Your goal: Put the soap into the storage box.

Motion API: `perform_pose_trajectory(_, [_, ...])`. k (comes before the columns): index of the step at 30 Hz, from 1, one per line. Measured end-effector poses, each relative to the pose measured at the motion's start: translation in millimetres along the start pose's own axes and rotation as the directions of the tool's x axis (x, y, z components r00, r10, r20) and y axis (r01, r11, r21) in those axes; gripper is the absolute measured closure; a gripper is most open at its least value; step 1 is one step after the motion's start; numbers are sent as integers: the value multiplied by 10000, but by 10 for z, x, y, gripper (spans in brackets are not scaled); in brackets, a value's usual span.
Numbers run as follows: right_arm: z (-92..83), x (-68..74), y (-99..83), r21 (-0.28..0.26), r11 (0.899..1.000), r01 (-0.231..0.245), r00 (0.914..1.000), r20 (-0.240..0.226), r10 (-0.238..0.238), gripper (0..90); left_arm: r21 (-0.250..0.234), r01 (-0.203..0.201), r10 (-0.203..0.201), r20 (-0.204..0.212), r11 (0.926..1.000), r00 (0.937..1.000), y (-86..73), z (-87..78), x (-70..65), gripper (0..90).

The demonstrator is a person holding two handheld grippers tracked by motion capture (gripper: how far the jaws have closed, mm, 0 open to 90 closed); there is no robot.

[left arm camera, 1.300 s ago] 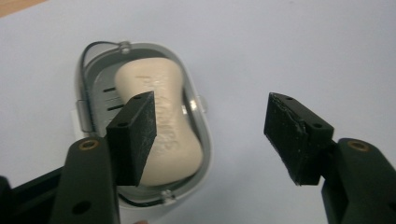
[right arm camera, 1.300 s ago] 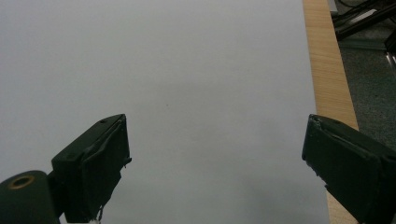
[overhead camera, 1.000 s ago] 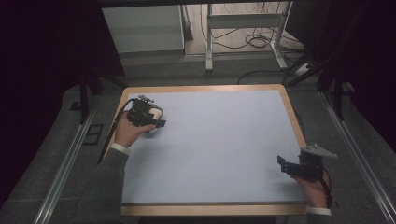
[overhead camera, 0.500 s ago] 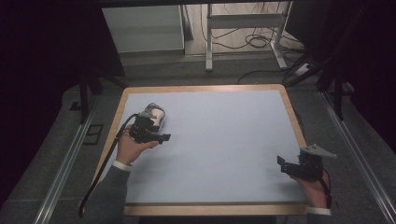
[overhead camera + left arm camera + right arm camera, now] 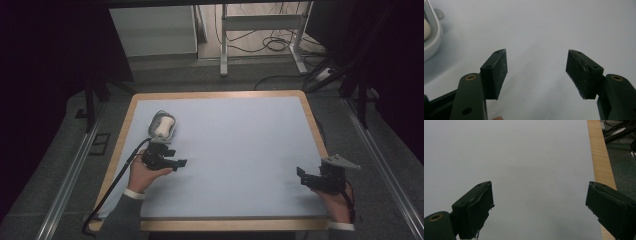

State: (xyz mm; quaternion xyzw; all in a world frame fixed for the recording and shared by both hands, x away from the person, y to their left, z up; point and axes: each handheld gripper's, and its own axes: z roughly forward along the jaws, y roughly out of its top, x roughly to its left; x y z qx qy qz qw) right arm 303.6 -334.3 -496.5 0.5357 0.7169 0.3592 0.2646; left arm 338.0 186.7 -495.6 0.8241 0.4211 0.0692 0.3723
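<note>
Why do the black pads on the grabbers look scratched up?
They look worn: the right gripper's pads have ragged, peeling edges, and the left gripper's pads are scuffed and flaking. Otherwise nothing stands out; the mouse lies flat on the mat, untouched.

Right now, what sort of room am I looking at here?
Probably a lab or workshop set up for recording. A wood-edged table with a pale blue mat stands between metal rails; loose cables lie on the floor behind, and dark curtains close it in.
</note>
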Motion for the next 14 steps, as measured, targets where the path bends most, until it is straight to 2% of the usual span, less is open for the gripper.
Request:
perform_pose_trajectory(3, [0, 3, 1, -3, 10000, 10, 10000, -11, -10, 76, 9, 67, -67, 27, 10000, 10000, -66, 14, -12, 339])
perform_pose_trajectory(14, [-26, 1, 20, -209, 9998, -7, 10000, -69, 5, 75, -147, 146, -146, 24, 9998, 9999, -82, -5, 1, 330])
